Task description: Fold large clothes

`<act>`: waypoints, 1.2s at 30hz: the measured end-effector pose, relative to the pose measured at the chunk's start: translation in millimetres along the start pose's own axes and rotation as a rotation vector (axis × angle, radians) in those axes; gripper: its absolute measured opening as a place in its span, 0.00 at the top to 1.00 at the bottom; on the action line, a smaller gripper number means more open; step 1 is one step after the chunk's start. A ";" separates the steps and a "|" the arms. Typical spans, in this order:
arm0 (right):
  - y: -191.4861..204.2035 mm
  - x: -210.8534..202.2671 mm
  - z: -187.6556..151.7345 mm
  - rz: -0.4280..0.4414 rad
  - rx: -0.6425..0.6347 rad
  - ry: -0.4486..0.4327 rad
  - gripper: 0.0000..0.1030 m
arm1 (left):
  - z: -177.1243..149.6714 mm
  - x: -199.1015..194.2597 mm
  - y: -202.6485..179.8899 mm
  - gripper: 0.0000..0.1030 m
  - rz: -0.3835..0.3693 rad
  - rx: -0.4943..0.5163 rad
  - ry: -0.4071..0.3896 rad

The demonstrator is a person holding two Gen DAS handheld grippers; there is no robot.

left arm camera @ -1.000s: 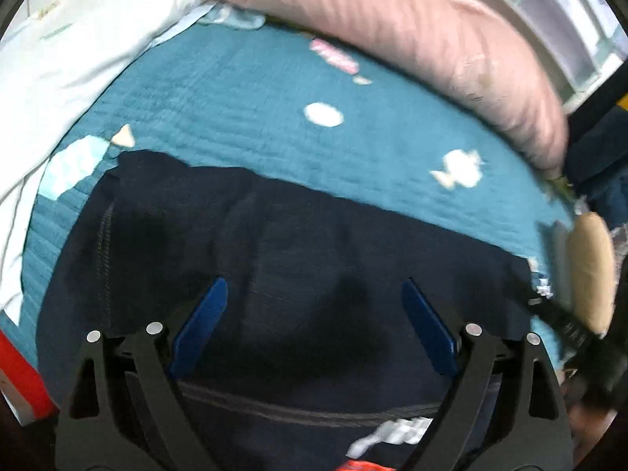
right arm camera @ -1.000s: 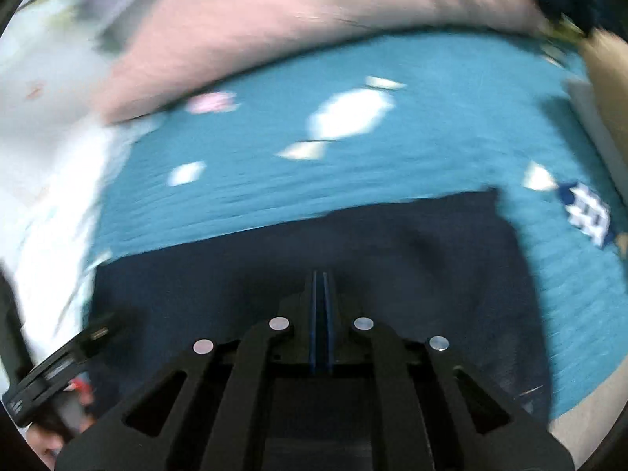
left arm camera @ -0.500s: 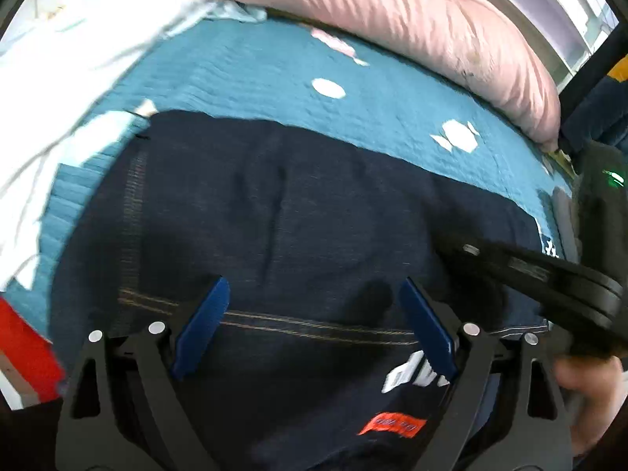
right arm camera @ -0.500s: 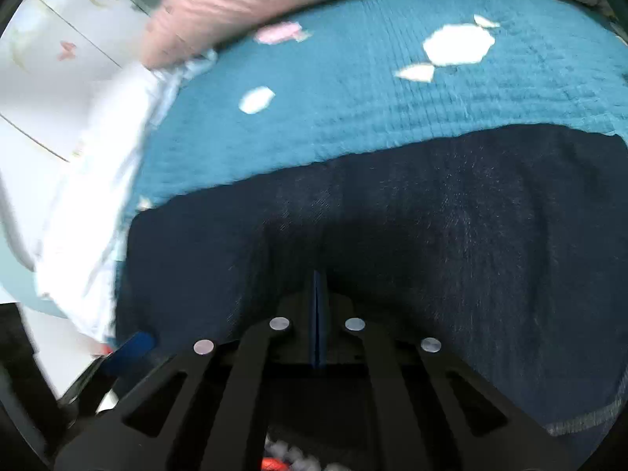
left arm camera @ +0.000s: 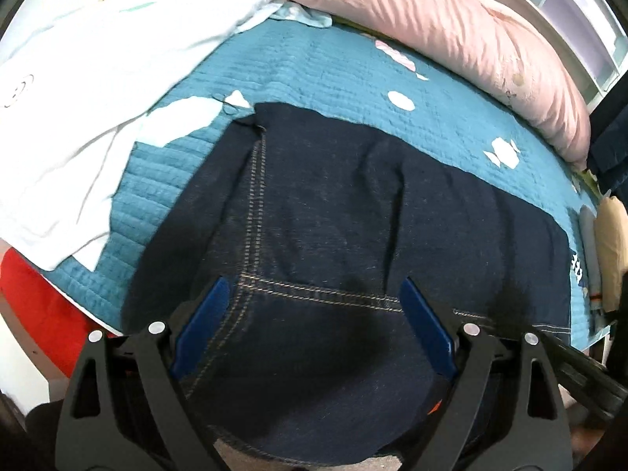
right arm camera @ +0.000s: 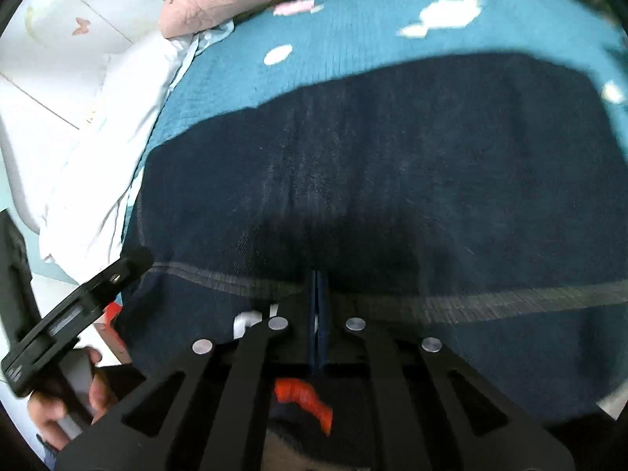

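Observation:
A large dark blue denim garment (left arm camera: 333, 216) with tan stitched seams lies spread on the teal quilt (left arm camera: 314, 70). My left gripper (left arm camera: 314, 310) hovers over its near part, open, the blue pads (left arm camera: 202, 324) wide apart with cloth below and nothing gripped. My right gripper (right arm camera: 317, 278) is shut, its pads pressed together over the garment's (right arm camera: 392, 165) grey hem line; no cloth shows between them. An orange label (right arm camera: 304, 398) sits under it. In the right wrist view a finger (right arm camera: 102, 286) of the left gripper reaches in from the left, with the person's hand (right arm camera: 66, 404) holding it.
A pink pillow (left arm camera: 451, 27) runs along the far side of the bed. White bedding (left arm camera: 78, 98) lies bunched at the left, with something red (left arm camera: 35, 306) below the bed edge. A beige object (left arm camera: 612, 251) sits at the right edge, white shelves (left arm camera: 569, 8) behind.
Both views have slid across the garment, which now fills more of each. The right gripper, crossing the left wrist view half a second ago, has dropped to its lower right corner.

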State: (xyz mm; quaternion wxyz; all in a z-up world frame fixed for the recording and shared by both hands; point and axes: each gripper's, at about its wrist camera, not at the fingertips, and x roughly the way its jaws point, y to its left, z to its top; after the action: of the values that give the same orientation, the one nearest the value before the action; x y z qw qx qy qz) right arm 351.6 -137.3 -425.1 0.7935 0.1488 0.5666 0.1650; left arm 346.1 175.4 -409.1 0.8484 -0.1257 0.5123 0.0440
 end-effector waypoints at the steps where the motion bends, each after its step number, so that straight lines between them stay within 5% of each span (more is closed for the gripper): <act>1: 5.4 -3.4 -7.7 -0.006 -0.010 0.009 0.97 | -0.2 -0.7 2.2 0.14 0.006 -0.002 -0.001; 4: 1.5 31.0 -32.6 -0.079 -0.025 0.090 1.00 | -1.7 -0.2 10.7 0.14 0.014 -0.014 0.000; 5: -5.4 40.5 -41.9 -0.061 -0.036 0.052 1.00 | -1.9 0.6 13.5 0.14 0.015 -0.020 0.003; 8: 1.1 25.1 -34.4 -0.045 -0.002 0.075 0.97 | -0.6 -1.0 19.7 0.14 0.004 -0.031 0.008; 10: 14.6 -4.1 -16.4 -0.006 -0.020 -0.007 0.98 | 1.6 -4.8 23.3 0.14 0.003 -0.023 -0.006; 15: 37.1 -4.8 63.9 -0.123 -0.086 -0.158 0.97 | 9.5 -3.7 36.9 0.14 0.000 -0.048 -0.011; 19: 22.7 28.7 105.8 -0.154 -0.033 -0.130 0.97 | 18.7 2.7 54.6 0.14 0.008 -0.068 0.002; 22: 2.7 81.3 114.1 -0.159 0.007 -0.026 1.00 | 25.3 8.3 68.8 0.13 0.016 -0.064 0.008; 27: -4.3 53.3 103.2 -0.104 0.023 -0.075 0.98 | 27.4 23.8 101.1 0.13 -0.091 -0.174 0.067; 31: 7.9 13.8 57.9 -0.127 -0.010 -0.109 0.97 | 26.0 23.7 115.5 0.13 -0.077 -0.214 0.049; 34: 8.6 21.0 17.1 -0.111 0.034 -0.053 0.97 | 26.2 27.9 114.8 0.13 -0.061 -0.181 0.057; 36: 10.1 32.0 2.7 -0.139 -0.019 -0.089 0.97 | 25.1 31.1 109.8 0.11 -0.046 -0.142 0.062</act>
State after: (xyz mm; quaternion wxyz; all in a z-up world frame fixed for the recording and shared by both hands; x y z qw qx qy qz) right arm 362.9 -114.5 -447.1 0.8289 0.1085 0.5381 0.1081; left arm 359.9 286.0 -443.7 0.8220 -0.1987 0.5307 0.0568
